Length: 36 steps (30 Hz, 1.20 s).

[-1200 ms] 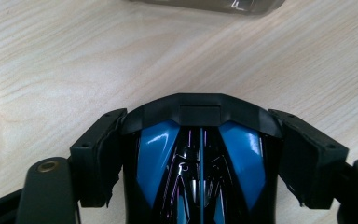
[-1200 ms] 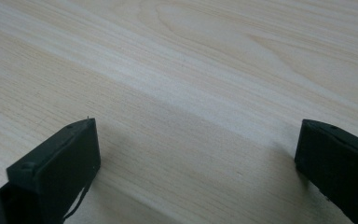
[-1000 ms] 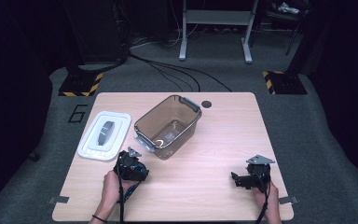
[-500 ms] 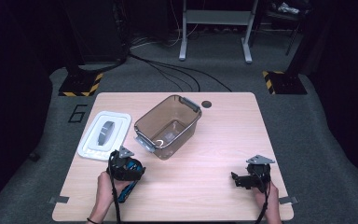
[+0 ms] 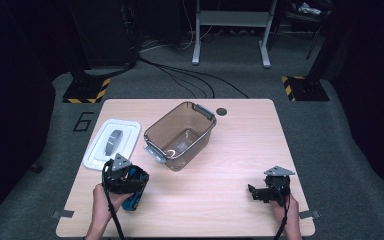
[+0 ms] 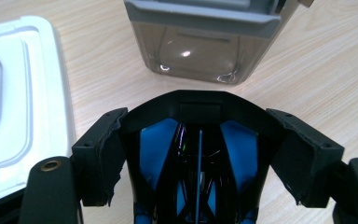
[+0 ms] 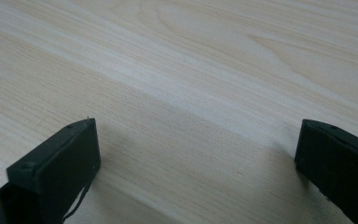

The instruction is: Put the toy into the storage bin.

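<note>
Near the table's front-left corner, the left gripper [image 5: 125,181] clamps a black-and-blue object [image 6: 198,154] — probably a tool — just short of the clear bin [image 5: 180,135]; right gripper [image 5: 260,192] jaws apart.

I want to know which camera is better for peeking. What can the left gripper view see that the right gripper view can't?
The left gripper view shows a blue and black object clamped between its jaws, with the clear brown bin ahead and the white lid to one side. The right gripper view shows its own two jaws standing wide apart with nothing between them. Both views share the light wooden table underneath.
</note>
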Available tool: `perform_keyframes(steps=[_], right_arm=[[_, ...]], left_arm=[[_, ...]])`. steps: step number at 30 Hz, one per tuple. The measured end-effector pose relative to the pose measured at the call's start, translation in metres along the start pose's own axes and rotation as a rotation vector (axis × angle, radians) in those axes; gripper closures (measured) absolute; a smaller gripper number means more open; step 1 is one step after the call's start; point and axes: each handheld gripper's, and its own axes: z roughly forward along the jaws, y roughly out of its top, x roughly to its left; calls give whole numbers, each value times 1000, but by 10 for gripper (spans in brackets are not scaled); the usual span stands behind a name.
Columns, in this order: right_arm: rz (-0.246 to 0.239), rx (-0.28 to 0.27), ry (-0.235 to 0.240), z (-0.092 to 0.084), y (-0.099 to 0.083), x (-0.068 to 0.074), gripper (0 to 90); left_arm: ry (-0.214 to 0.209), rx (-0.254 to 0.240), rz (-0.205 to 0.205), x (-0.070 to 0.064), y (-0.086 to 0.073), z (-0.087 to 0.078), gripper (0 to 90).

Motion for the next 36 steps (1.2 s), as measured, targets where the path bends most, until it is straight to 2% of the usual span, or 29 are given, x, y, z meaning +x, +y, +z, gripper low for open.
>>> perform_keyframes(steps=[13,29,33,36], right_arm=[[0,1,0,0,0,0,0],[6,2,0,0,0,0,0],[5,2,0,0,0,0,0],[1,0,0,0,0,0,0]], left_arm=[[-1,-52,8,4,11,-16,250],[14,-75,58,7,37,-29,250],[-9,-84,66,9,43,-31,250],[1,-92,73,8,47,-34,251]])
